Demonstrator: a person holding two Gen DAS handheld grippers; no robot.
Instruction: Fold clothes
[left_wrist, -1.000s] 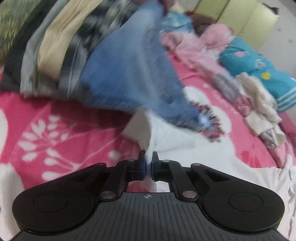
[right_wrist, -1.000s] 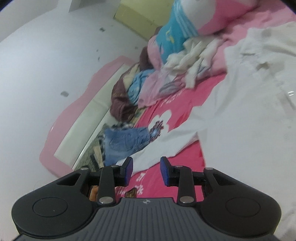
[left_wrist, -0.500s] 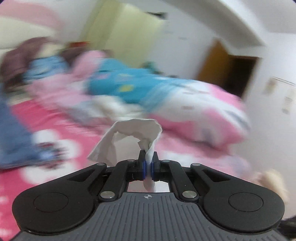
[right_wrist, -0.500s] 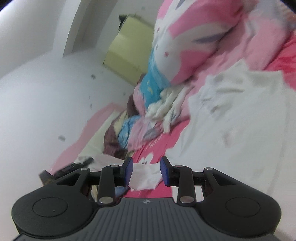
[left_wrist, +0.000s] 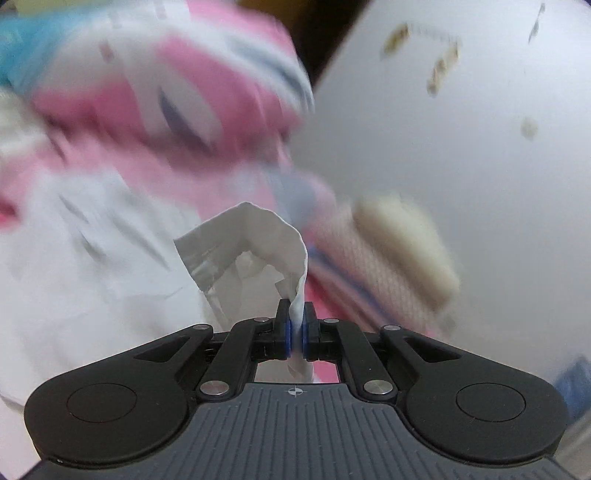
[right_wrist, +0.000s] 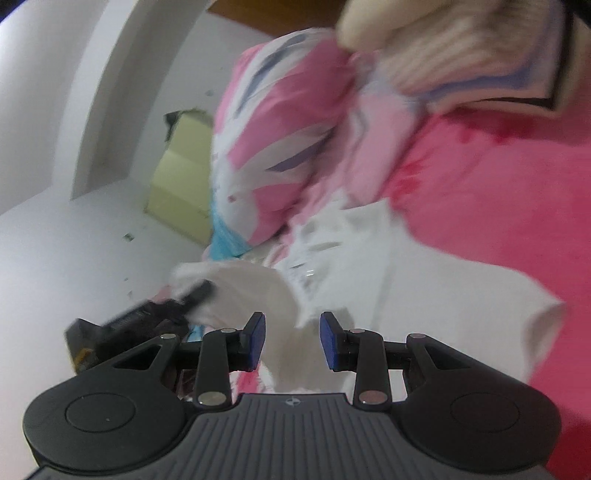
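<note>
- Swung away from the blue clothes, the white garment (left_wrist: 255, 243) is pinched, crumpled, between the closed left gripper (left_wrist: 295, 326) fingers.
- Only the right view shows the right gripper (right_wrist: 291, 338), wide open and empty, with the garment (right_wrist: 424, 288) spread beyond its fingers.

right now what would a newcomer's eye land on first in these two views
First, the white cloth pinched in the shut left gripper, arching up mid-frame in the left view. Next, the pink sheet filling the right side of the right view, where the right gripper hangs open over more white cloth. The rest is blurred.
</note>
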